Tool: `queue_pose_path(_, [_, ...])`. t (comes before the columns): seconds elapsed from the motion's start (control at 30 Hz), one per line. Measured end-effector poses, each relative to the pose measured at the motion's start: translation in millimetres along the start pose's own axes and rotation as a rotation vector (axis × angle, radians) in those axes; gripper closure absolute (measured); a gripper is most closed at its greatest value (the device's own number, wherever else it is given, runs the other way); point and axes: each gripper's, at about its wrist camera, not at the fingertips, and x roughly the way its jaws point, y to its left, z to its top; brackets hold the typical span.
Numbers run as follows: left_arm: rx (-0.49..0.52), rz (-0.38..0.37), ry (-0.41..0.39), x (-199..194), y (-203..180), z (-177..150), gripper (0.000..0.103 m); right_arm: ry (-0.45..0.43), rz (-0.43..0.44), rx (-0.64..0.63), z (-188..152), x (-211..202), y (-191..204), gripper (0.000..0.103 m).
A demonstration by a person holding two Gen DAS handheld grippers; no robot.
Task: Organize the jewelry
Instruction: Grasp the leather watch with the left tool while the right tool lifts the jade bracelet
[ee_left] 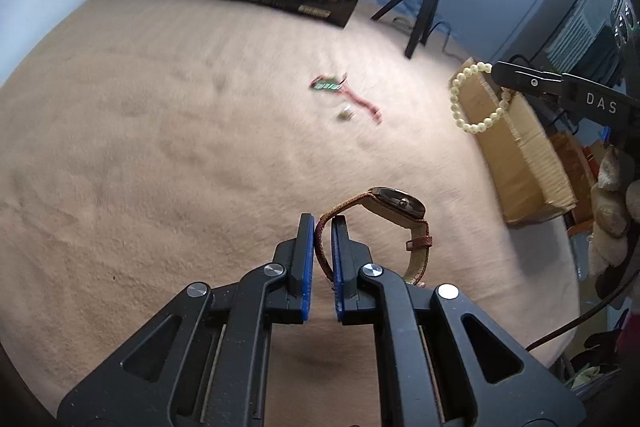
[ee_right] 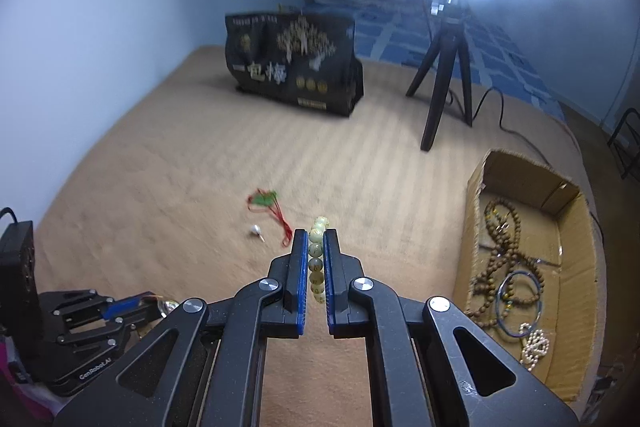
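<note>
A red cord with a green charm (ee_right: 267, 201) and a small pearl piece (ee_right: 256, 230) lie loose on the beige blanket (ee_left: 160, 147). The cardboard box (ee_right: 576, 267) holds wooden beads. The left gripper (ee_left: 322, 223) clamps the watch (ee_left: 394, 205) strap; the right gripper (ee_right: 316, 239) clamps the cream bead bracelet (ee_right: 318, 259)

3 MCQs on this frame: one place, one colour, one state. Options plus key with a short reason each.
1. Where are the wooden bead strands?
A. in the cardboard box
B. on the blanket
C. on the tripod

2. What colour is the cord still on the blanket?
A. blue
B. red
C. white

3. What do the left tongs hold?
A. nothing
B. the pale bead bracelet
C. the watch strap

Key:
A, the wooden bead strands lie inside the cardboard box.
B, the cord on the blanket is red.
C, the left tongs clamp the watch strap.
</note>
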Motion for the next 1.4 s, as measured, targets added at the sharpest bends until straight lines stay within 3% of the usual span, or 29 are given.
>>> queue_pose_path(0.27, [0.071,-0.065,-0.048,-23,-38,24,0.097,-0.094,-0.007,0.045,11,-39,-17,0.097])
queue_pose_path(0.7, [0.198,-0.147,-0.08,-12,-112,58,0.097,-0.17,-0.116,0.21,8,-72,-106,0.097])
queue_pose_path(1.0, [0.264,-0.198,-0.069,17,-167,73,0.097,-0.15,-0.176,0.285,-3,-62,-164,0.097])
queue_pose_path(1.4, [0.337,-0.246,-0.004,55,-221,58,0.097,-0.117,-0.196,0.349,-14,-42,-205,0.097])
